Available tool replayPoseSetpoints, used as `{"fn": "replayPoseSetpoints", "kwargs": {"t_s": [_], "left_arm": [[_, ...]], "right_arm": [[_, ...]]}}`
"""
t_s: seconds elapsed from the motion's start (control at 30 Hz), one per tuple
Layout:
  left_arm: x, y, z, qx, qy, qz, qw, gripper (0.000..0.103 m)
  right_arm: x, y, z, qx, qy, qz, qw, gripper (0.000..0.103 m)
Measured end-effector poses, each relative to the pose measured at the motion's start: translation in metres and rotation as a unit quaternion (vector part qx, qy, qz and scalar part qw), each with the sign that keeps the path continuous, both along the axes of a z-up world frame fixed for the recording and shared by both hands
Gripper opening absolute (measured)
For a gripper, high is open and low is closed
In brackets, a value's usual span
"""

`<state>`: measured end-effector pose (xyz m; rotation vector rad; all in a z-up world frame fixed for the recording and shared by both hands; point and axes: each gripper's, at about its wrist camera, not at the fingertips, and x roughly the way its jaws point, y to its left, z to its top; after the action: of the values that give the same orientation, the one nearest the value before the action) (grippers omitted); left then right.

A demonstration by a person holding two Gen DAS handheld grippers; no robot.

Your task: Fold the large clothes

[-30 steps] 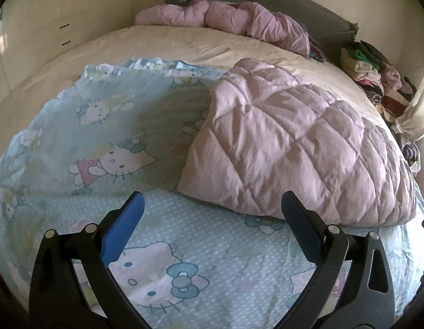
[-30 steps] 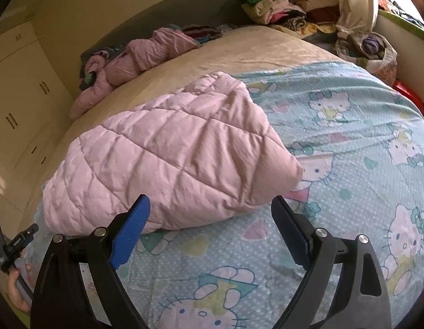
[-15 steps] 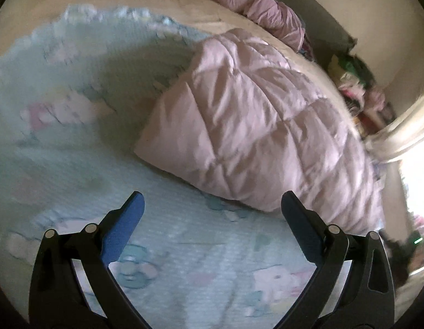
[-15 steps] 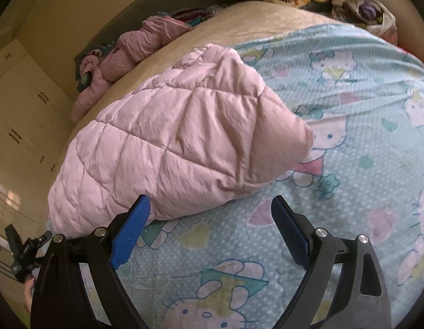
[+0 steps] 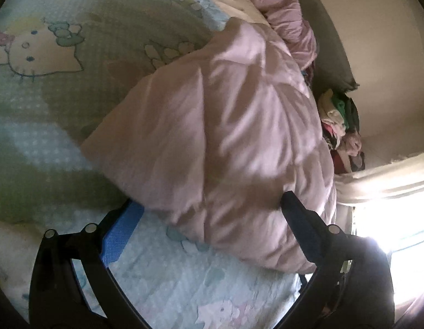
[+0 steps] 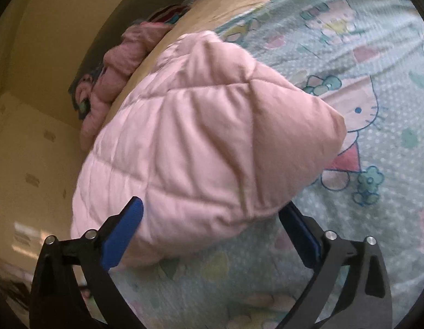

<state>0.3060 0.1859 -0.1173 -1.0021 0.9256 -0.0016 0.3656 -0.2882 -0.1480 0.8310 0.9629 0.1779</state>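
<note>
A large pink quilted garment (image 5: 225,126) lies bunched on a bed covered by a light-blue cartoon-cat sheet (image 5: 47,109). My left gripper (image 5: 211,203) is open, angled down at the garment's near edge, which bulges in between the two fingers without being pinched. In the right wrist view the same pink garment (image 6: 201,137) fills the middle, on the blue sheet (image 6: 376,109). My right gripper (image 6: 212,205) is open and its jaws are opening wider. The garment's lower edge sits between its blue pads, not pressed.
A second crumpled pink garment (image 5: 291,24) lies against the dark headboard (image 5: 329,54). A pile of mixed clothes (image 5: 338,118) sits beside the bed near a bright curtained window (image 5: 390,178). Cream wardrobe doors (image 6: 28,150) stand on the other side.
Both grippers have dropped closer to the pink quilted garment and rolled, so the bed looks tilted. The garment's edge now lies between each pair of fingers. The right jaws stand slightly wider.
</note>
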Motion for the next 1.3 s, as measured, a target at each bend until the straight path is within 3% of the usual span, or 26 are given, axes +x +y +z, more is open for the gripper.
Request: {"fn": "replayPoseSetpoints", "kwargs": {"t_s": [0.27, 0.53, 0.63, 0.67, 0.77, 0.83, 0.93, 1.07, 1.1, 1.2, 1.3], "left_arm": [[0.02, 0.006, -0.012, -0.028, -0.018, 0.019, 0.9993, 0.094], [0.033, 0.005, -0.016, -0.011, -0.025, 0.051, 0.9984, 0.095], [0.036, 0.0, -0.014, 0.002, -0.021, 0.054, 0.9983, 0.095], [0.037, -0.002, -0.012, 0.009, -0.017, 0.05, 0.9985, 0.094], [0.04, -0.012, 0.006, 0.067, -0.022, 0.029, 0.9971, 0.071], [0.041, -0.02, 0.022, 0.111, -0.036, 0.013, 0.9931, 0.047], [0.038, -0.034, 0.047, 0.174, -0.055, -0.009, 0.9831, 0.034], [0.031, -0.051, 0.083, 0.249, -0.087, -0.032, 0.964, 0.03], [0.026, -0.055, 0.093, 0.265, -0.097, -0.037, 0.9585, 0.03], [0.01, -0.063, 0.109, 0.296, -0.115, -0.045, 0.9471, 0.029], [-0.002, -0.062, 0.118, 0.309, -0.122, -0.047, 0.942, 0.029]], "right_arm": [[0.028, -0.011, -0.019, 0.077, -0.004, -0.044, 0.996, 0.099], [0.041, -0.003, -0.019, 0.07, -0.031, -0.049, 0.996, 0.097], [0.041, -0.001, -0.017, 0.068, -0.043, -0.042, 0.996, 0.079], [0.041, 0.0, -0.014, 0.065, -0.051, -0.036, 0.996, 0.068], [0.037, 0.009, 0.006, 0.022, -0.08, -0.012, 0.996, 0.049], [0.035, 0.018, 0.023, -0.024, -0.104, 0.007, 0.994, 0.042], [0.027, 0.043, 0.06, -0.121, -0.156, 0.045, 0.979, 0.035], [0.008, 0.079, 0.1, -0.214, -0.225, 0.086, 0.947, 0.031], [-0.002, 0.092, 0.113, -0.239, -0.247, 0.1, 0.934, 0.03], [-0.022, 0.112, 0.131, -0.277, -0.288, 0.123, 0.908, 0.029], [-0.047, 0.122, 0.142, -0.299, -0.317, 0.134, 0.89, 0.029]]}}
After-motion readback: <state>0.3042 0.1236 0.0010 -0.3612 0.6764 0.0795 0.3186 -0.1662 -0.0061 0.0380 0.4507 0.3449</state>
